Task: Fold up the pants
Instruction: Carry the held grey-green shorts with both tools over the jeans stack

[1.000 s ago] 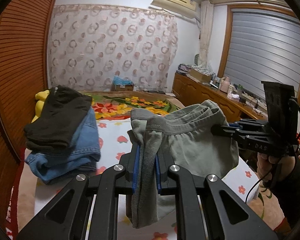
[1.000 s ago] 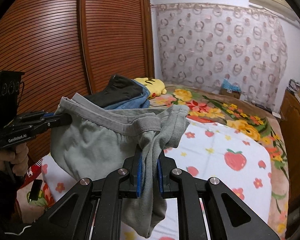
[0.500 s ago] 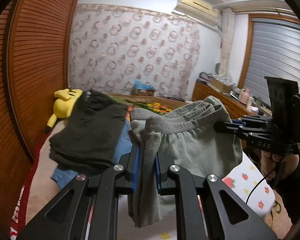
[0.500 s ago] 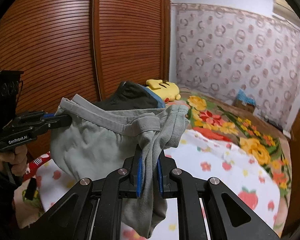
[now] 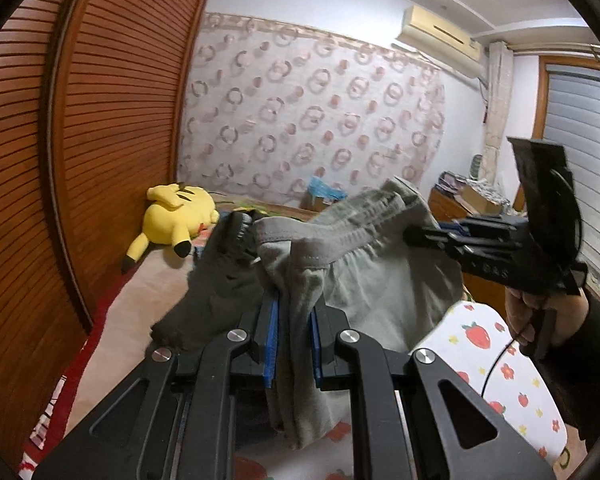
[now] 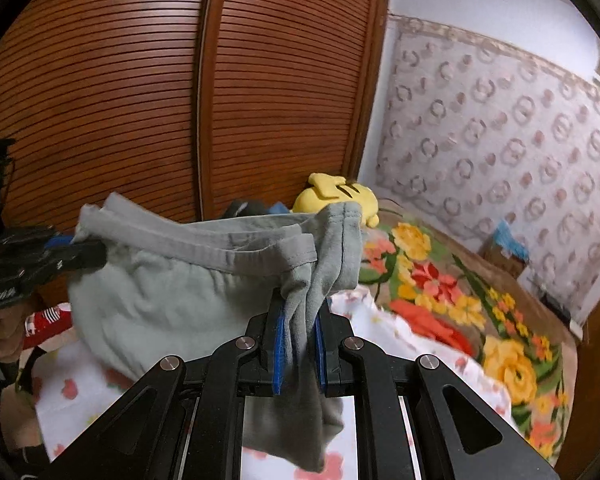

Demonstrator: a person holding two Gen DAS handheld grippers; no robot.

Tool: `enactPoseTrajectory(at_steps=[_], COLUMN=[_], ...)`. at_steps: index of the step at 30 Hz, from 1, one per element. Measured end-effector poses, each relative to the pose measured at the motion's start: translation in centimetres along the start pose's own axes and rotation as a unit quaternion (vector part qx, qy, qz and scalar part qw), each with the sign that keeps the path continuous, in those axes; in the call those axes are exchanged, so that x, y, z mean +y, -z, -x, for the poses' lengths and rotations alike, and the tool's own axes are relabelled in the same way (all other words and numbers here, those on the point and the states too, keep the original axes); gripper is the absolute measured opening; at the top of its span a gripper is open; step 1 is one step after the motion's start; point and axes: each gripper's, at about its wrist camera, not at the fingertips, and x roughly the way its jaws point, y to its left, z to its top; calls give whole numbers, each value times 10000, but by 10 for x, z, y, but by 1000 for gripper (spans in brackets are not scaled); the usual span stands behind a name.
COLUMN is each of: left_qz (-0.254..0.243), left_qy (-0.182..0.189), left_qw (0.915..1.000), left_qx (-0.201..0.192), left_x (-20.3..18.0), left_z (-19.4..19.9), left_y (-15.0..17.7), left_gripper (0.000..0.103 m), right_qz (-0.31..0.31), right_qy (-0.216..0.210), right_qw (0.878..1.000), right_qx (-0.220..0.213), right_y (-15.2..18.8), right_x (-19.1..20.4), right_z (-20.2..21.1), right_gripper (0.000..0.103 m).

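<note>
Folded grey pants (image 5: 380, 288) hang in the air between both grippers, waistband up. My left gripper (image 5: 294, 312) is shut on one bunched end of the cloth, blue pads pressing it. The right gripper (image 5: 416, 236) shows across the left wrist view, clamped on the far end, a hand below it. In the right wrist view the grey pants (image 6: 172, 292) sag to the left; my right gripper (image 6: 300, 320) is shut on their near end, and the left gripper (image 6: 96, 252) pinches the other end. A pile of folded dark clothes (image 5: 216, 292) lies just behind the pants.
A yellow plush toy (image 5: 176, 220) lies on the bed by the brown slatted wardrobe (image 6: 180, 100). The bed has a white strawberry-print sheet (image 5: 496, 364) and a floral blanket (image 6: 460, 304). A wooden dresser with clutter (image 5: 464, 204) stands on the right under a shuttered window.
Both grippers have swung left with the pants, toward the wardrobe and the clothes pile. The plush toy has come into view. Both grips stay the same.
</note>
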Motion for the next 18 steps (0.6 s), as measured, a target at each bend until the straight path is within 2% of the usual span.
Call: enactPoseTrajectory(at_steps=[7,12,17,18], left_qz=[215,349,393,408], left_qy=[-206,-293,-478,-522], left_qw=[9995,9989,9978,9974], left_qx=[48,99,234,280], left_x=[14,23,31,31], left_z=[-8,-6,-11,-12], left_y=[6,14,19,20], left_gripper=[15,15,15,15], right_qz=[557,317,245,187], right_qy=[-163,-468,-515,-525], right_qw=[9983,9982,9982,9982], right_qx=[83,191,183,214], right_y=[-36,-50,-49,-47], right_x=[13,11,13,13], right_z=[-64,-106,-134,-139], right_gripper=[12,12,13,16])
